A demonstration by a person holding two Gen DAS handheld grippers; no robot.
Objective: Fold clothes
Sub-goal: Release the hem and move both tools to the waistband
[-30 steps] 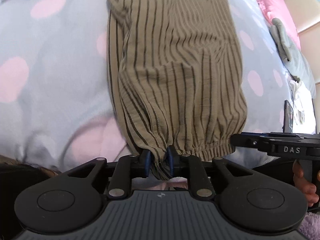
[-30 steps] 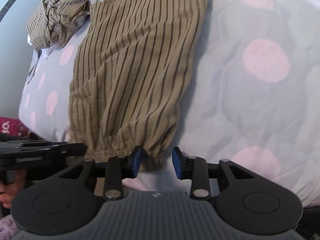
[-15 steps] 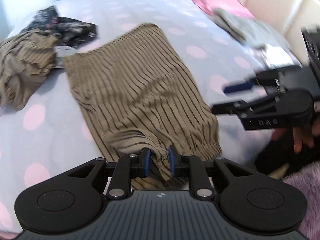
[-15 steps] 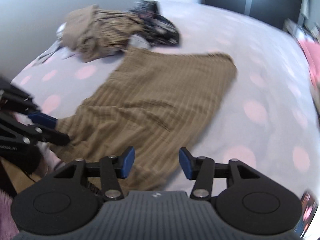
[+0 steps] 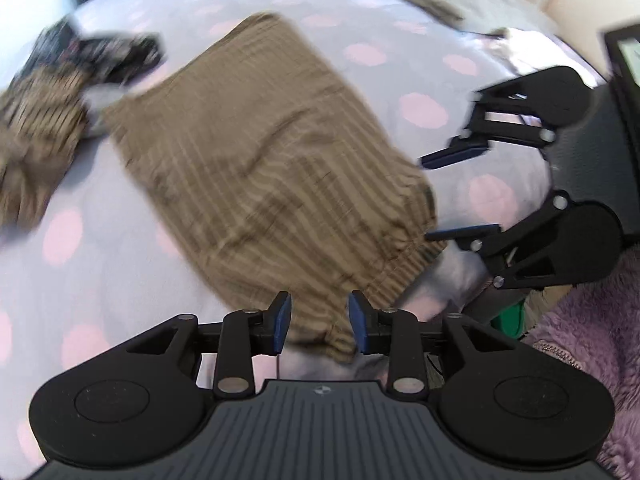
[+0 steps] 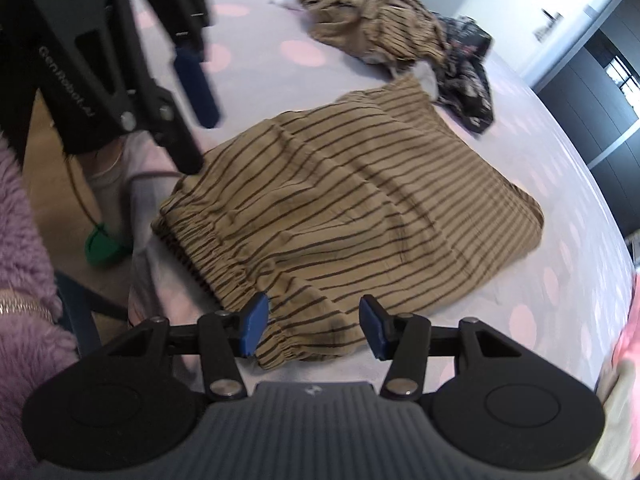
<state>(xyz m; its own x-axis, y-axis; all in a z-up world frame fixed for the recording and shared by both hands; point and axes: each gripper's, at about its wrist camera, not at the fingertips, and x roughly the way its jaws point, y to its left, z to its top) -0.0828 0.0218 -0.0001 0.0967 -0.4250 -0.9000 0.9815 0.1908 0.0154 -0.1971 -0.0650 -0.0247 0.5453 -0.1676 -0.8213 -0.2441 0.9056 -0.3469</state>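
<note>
My left gripper (image 5: 319,322) has its blue pads spread apart with nothing clamped; the elastic waistband corner of the striped brown garment (image 5: 272,168) lies loose in the gap between them, and I cannot tell whether the cloth touches either pad. My right gripper (image 6: 313,326) is likewise wide open, its pads on either side of the opposite waistband corner, holding nothing.

From the left wrist view, the garment stretches from 6 o'clock up toward 11 o'clock, lying flat on the grey bedspread with pink dots (image 5: 100,264), its gathered waistband nearest me at the bed's edge. The right gripper shows at 3 o'clock, fingers apart, just beside the waistband's far end. This view is blurred by motion.

From the right wrist view, the same garment fills the centre, waistband at 8 o'clock and the far hem toward 2 o'clock. The left gripper hangs at 10 o'clock above the bed's edge, near the garment's corner.

A crumpled striped pile of clothes (image 6: 372,16) sits at 12 o'clock, with a dark patterned garment (image 6: 468,76) touching it at 1 o'clock, just beyond the flat garment's far corner. A fuzzy purple sleeve (image 6: 20,248) shows at 9 o'clock, and a green object (image 6: 102,246) lies on the floor below the bed's edge.
</note>
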